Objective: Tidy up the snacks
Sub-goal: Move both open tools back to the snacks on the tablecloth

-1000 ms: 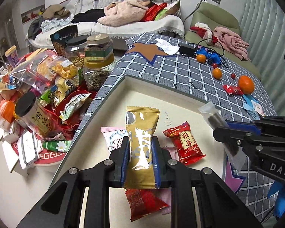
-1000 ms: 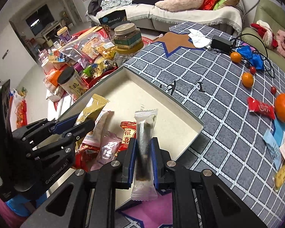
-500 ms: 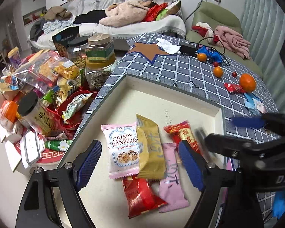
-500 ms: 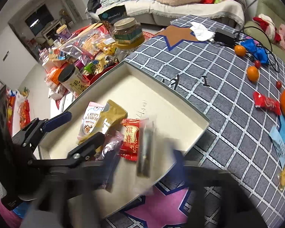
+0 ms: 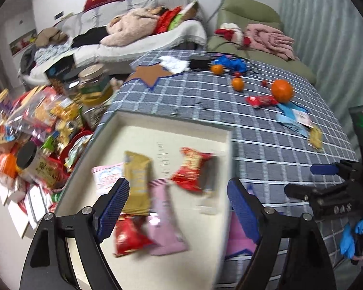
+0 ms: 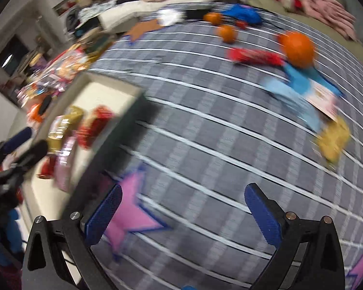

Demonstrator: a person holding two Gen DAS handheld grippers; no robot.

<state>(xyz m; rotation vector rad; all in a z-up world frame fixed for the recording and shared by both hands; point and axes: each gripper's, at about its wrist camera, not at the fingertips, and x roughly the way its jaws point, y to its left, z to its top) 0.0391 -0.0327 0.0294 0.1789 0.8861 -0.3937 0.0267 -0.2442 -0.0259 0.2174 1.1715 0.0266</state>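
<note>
Checked blue cloth [image 6: 205, 125] carries the loose snacks: the red wrapped candy [image 6: 254, 55] lies crosswise, just beside the big orange [image 6: 297, 48], far ahead of the right gripper [image 6: 181, 212]. Its jaws are opening with nothing between them, nearer that candy than the left gripper [image 5: 176, 203], which hangs spread and empty over the tray [image 5: 171, 125] of packets.

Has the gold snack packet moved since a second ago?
Yes. The gold packet has left the left gripper and now lies flat in the tray, beside the pink-and-white packet.

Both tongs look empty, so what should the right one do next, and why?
Probably reach the right tongs, jaws still opening with nothing between them, toward the red wrapped candy lying loose on the grey checked cloth, outside the cream tray.
</note>
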